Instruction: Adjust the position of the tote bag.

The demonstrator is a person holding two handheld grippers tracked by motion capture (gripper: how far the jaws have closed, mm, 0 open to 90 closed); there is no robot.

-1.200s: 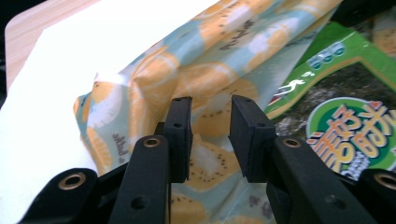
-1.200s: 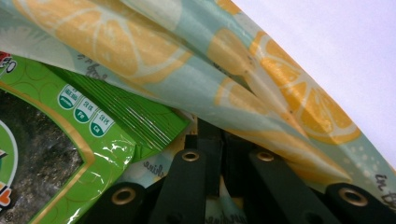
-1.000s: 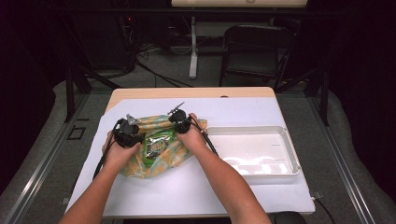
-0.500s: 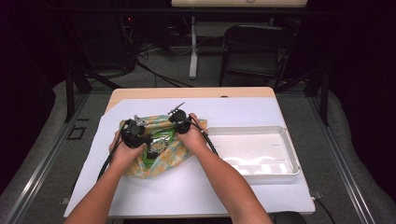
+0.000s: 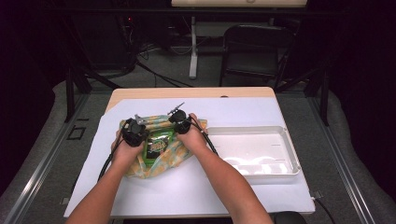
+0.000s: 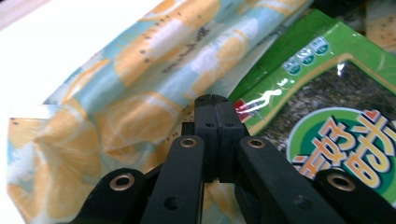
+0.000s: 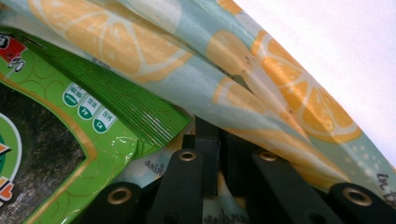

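Note:
A cloth (image 5: 140,169) printed with orange slices lies bunched on the left half of the table. A green snack packet (image 5: 159,143) rests flat on it. My left gripper (image 5: 134,132) is at the packet's left edge and my right gripper (image 5: 180,122) is at its upper right corner. In the left gripper view the jaws (image 6: 215,100) are pressed together where the cloth (image 6: 140,84) meets the packet (image 6: 327,93). In the right gripper view a fold of cloth (image 7: 261,70) drapes over the gripper (image 7: 212,126) beside the packet (image 7: 70,135), hiding one jaw tip.
A white sheet (image 5: 187,191) covers most of the wooden table. A shallow white tray (image 5: 289,154) stands on it to the right of the hands. Beyond the table's far edge are a dark chair (image 5: 252,51) and cables on the floor.
My left gripper has moved a little to the right, toward the packet, bringing the cloth's left edge with it. The right gripper has stayed in place.

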